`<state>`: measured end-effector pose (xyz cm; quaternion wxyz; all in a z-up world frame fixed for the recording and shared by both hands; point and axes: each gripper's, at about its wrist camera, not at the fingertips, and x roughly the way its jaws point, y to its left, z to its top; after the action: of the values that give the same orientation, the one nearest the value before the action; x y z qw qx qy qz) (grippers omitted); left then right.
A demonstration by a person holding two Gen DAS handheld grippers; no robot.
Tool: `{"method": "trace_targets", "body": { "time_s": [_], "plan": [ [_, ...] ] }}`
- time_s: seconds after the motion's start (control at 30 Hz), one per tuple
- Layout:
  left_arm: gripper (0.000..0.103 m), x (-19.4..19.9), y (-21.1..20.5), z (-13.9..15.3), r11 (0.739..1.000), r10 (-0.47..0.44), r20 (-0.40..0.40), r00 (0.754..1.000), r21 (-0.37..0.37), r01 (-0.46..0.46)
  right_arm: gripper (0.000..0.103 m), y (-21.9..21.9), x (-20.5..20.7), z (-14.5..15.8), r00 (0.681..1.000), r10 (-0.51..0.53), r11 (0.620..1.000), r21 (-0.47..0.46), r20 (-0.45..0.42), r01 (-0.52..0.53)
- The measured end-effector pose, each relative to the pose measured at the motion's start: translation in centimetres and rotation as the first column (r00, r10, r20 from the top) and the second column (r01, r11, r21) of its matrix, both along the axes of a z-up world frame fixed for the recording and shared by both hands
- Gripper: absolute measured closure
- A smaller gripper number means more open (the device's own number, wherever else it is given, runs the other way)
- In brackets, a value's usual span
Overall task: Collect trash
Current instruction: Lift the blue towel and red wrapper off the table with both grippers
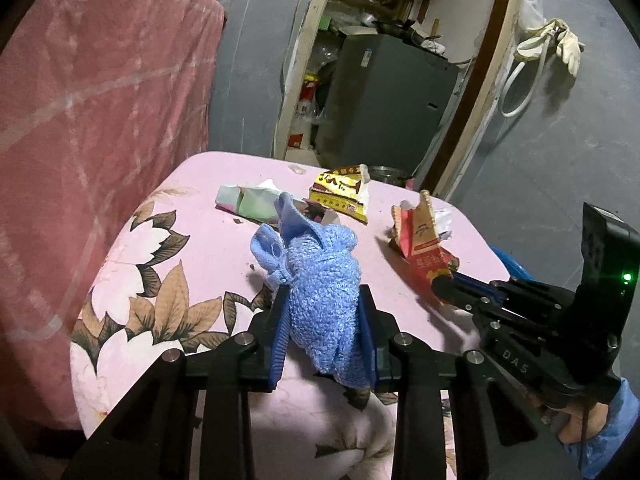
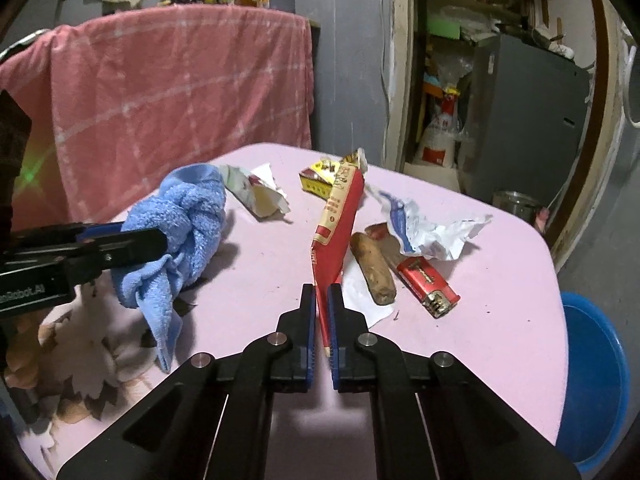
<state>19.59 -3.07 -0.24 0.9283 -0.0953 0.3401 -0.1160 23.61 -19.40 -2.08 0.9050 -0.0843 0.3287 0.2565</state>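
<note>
While its two blue-padded fingers press in on a bunched blue terry cloth [image 1: 320,296], the left gripper [image 1: 325,320] hangs over the near part of a pink floral-covered table [image 1: 208,248], the cloth bulging up between the pads and drooping below them. In the right wrist view the same cloth [image 2: 188,232] hangs at nine o'clock, a loose corner trailing down toward the tabletop.

The right gripper [image 2: 322,320] is pinched on the lower end of a flattened red snack wrapper [image 2: 338,224], which stands up from the pads and leans toward one o'clock; in the left wrist view this wrapper [image 1: 424,248] sits at three o'clock with the right gripper's tip closed on it.

Just beside the wrapper at two o'clock in the right view lie a brown stubby sausage-like piece [image 2: 372,268] and a red lighter [image 2: 428,284], close together, resting partly on white paper. Beyond them sprawls a crumpled white-and-blue plastic wrapper [image 2: 424,224]. At twelve o'clock, further back, sits a yellow-and-red packet [image 2: 318,178], and at eleven o'clock a torn white paper pack [image 2: 256,192] lies near the cloth.

Off the table's edge at four o'clock stands a blue basin [image 2: 592,380]. A pink checked blanket [image 2: 180,100] hangs behind the table at ten o'clock.
</note>
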Motion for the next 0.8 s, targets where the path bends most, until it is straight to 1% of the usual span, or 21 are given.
{"method": "trace_targets", "body": {
  "time_s": [0.17,0.27,0.37,0.47,0.57,0.67,0.77,0.8],
  "plan": [
    [0.077,-1.2,-0.1,0.6,1.000,0.010,0.042,0.999,0.002,-0.011,0.100,-0.6,-1.8,1.1,0.998,0.014,0.999,0.042,0.058,-0.017],
    [0.077,-2.0,-0.3,1.2,1.000,0.022,0.080,0.997,0.011,-0.023,0.100,-0.9,-3.1,2.1,0.994,0.018,0.997,0.069,0.109,-0.025],
    [0.077,-2.5,-0.4,1.9,0.999,0.038,0.126,0.991,0.010,-0.040,0.100,-1.3,-4.2,3.2,0.983,0.001,0.996,0.089,0.182,-0.017],
    [0.077,-2.8,-1.0,3.0,0.999,0.051,0.190,0.980,0.007,-0.054,0.100,-2.3,-5.3,4.6,0.964,-0.036,0.994,0.110,0.264,0.007],
    [0.077,-3.1,-1.8,4.0,0.999,0.046,0.252,0.967,0.007,-0.049,0.100,-3.3,-6.1,5.7,0.945,-0.075,0.991,0.129,0.319,0.035],
    [0.077,-3.2,-3.2,4.9,0.999,0.033,0.312,0.949,0.006,-0.037,0.100,-4.9,-7.1,7.0,0.917,-0.126,0.985,0.157,0.379,0.071],
    [0.076,-3.0,-4.5,5.7,1.000,0.020,0.352,0.936,-0.005,-0.019,0.100,-6.4,-7.8,7.9,0.889,-0.168,0.979,0.176,0.425,0.101],
    [0.076,-2.8,-4.9,5.9,1.000,0.015,0.360,0.933,-0.010,-0.012,0.100,-7.1,-8.2,8.3,0.873,-0.190,0.976,0.180,0.450,0.120]
  ]
}}
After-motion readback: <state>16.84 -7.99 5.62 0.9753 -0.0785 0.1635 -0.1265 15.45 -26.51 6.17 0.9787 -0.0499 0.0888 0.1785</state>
